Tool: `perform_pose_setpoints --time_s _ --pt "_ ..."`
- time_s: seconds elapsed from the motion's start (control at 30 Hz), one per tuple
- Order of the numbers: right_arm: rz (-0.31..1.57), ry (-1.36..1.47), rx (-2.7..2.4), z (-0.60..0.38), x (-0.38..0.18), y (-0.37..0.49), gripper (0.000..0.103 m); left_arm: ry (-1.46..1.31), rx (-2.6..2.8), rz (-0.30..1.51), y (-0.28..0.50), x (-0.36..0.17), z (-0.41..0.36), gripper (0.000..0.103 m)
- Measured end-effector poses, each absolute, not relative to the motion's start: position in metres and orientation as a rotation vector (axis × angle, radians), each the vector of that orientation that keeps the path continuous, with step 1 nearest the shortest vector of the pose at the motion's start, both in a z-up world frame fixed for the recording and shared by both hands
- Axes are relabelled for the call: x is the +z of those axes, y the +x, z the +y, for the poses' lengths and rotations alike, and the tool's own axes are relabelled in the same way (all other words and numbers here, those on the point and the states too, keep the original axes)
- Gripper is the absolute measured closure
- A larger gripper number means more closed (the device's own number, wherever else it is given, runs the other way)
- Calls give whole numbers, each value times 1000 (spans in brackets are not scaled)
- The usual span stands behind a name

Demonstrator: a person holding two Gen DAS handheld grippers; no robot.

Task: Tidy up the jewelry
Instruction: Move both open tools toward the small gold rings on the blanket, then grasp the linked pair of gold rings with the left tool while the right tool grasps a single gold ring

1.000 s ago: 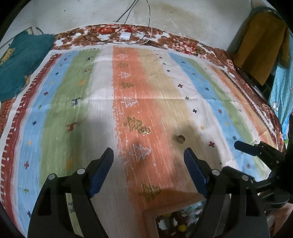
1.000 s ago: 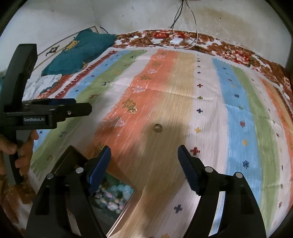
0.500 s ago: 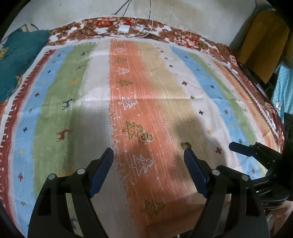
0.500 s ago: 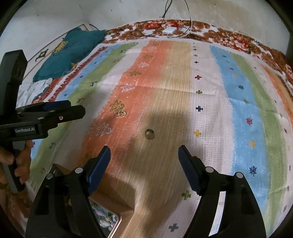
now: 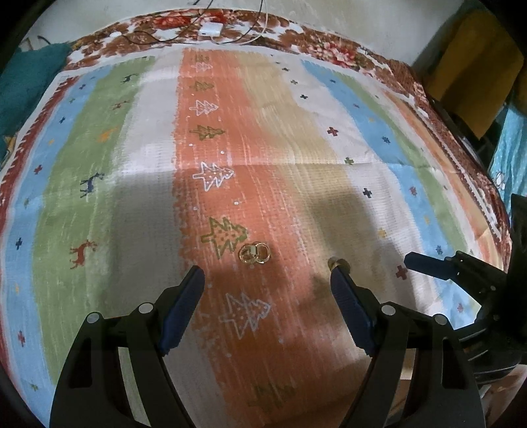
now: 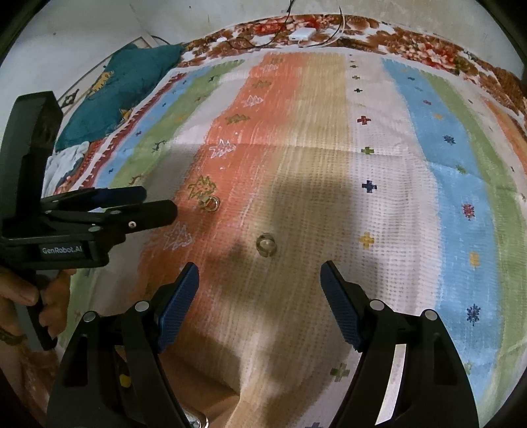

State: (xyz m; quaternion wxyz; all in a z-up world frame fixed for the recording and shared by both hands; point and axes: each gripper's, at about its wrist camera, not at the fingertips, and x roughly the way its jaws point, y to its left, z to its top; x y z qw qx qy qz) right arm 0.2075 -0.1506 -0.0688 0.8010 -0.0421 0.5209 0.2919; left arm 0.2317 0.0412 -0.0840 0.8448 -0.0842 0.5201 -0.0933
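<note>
A pair of gold rings lies on the orange stripe of the striped cloth, just ahead of my open, empty left gripper. The pair also shows in the right wrist view. A single ring lies on the tan stripe, just ahead of my open, empty right gripper; in the left wrist view it peeks out at the right fingertip. The wooden jewelry box lies under the right gripper, mostly hidden.
The left gripper and the hand holding it show at the left of the right wrist view. A teal cloth lies at the far left. A white charger with cables lies at the far edge. Yellow fabric hangs at right.
Both grippers have moved forward over the cloth toward the rings. The jewelry box has slid out of view beneath them. Both stay open.
</note>
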Motion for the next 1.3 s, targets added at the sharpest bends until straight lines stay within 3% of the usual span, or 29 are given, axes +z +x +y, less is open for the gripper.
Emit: perform_pose_setpoints --time_s 0.47,0.93,1.07,1.3 --pt "1159 -119 611 -139 -88 227 27 -134 -188 1144 256 -102 40 29" --pt "1168 -153 579 -128 -106 242 27 -65 -186 1177 272 -120 33 50" --pt "1178 -175 574 -124 -113 243 38 -39 -181 1178 274 -122 31 55" --pt "1171 -205 559 -122 -116 243 46 -7 -180 1172 273 -123 29 68"
